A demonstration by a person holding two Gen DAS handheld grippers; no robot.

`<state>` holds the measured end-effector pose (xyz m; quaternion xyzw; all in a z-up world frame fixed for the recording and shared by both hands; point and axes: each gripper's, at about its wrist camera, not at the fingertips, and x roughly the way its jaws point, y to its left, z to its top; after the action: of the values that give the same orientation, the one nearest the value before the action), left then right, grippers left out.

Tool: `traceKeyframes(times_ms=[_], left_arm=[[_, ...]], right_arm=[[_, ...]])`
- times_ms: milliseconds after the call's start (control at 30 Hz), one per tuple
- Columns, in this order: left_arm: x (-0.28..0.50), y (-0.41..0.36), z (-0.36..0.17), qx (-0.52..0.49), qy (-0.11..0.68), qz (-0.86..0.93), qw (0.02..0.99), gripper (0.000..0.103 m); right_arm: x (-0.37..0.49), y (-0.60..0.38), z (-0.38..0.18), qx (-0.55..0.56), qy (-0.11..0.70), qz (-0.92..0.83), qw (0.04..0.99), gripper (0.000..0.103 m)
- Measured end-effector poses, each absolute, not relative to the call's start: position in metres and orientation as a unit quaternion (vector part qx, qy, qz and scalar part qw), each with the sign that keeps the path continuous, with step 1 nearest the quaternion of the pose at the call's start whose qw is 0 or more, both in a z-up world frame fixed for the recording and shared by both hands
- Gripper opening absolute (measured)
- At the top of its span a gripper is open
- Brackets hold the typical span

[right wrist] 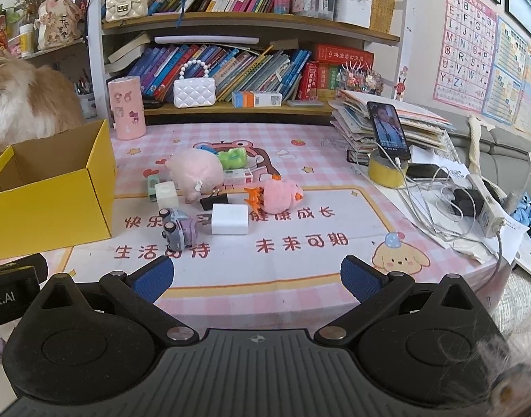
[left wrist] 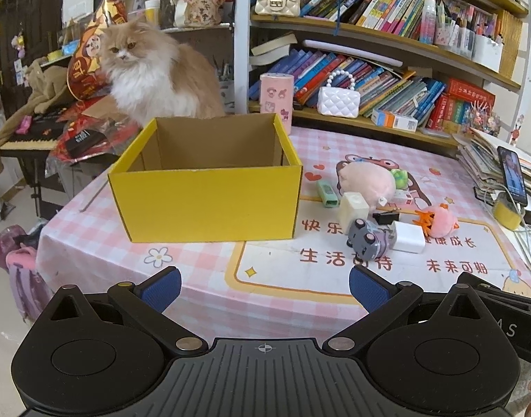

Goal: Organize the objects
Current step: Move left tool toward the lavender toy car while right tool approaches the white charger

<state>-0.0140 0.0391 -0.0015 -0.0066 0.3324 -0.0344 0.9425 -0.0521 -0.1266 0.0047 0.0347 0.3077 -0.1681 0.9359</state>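
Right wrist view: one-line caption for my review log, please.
Open right tool hovers over the pink tablecloth before scattered small toys, yellow box at left, cat behind.

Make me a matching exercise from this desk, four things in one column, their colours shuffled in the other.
Things:
1. cardboard box
2. toy car
3. charger block
4. frog toy

Colours:
A. white
B. green
C. yellow
D. grey and purple

Pairs: 1-C, 2-D, 3-A, 4-B
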Motion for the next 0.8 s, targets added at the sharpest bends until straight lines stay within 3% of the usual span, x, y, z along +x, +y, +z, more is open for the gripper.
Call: traceKeyframes(times_ms=[800], left_arm=[[0.051, -0.002, -0.014, -0.024, 0.37, -0.021, 0.928, 0.103]], right_arm=[[0.024, -0.175, -0.007, 0.037, 0.324, -0.105, 0.94, 0.103]])
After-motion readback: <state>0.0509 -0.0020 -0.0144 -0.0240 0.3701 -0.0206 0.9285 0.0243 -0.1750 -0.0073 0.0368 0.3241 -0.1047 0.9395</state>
